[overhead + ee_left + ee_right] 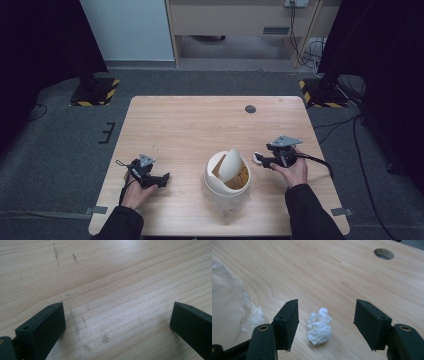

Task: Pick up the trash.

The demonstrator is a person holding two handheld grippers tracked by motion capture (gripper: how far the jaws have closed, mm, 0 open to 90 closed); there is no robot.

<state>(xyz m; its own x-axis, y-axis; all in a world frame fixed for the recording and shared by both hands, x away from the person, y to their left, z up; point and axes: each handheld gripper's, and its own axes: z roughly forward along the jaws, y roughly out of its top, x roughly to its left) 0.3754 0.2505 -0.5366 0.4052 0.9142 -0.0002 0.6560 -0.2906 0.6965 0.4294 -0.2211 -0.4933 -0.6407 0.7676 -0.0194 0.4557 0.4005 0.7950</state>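
Two tools work one bench [190, 120], with a cream swing-lid bin [227, 175] standing between them, lid tipped, probably to take rubbish. Right of the bin, the right tool [326, 323] straddles a crumpled white paper wad [319, 326], spread and untouching. Left of the bin, the left tool [117, 320] gapes over bare wood.

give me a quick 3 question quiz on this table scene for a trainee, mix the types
1. True or false: the right tongs are shut on the crumpled white paper.
2. Which is nearer the small bin? A) the paper B) the grommet hole
3. Fill in: the left tongs are open over bare ____.

Key: 1 false, open with the paper between the jaws; 2 A; 3 table.
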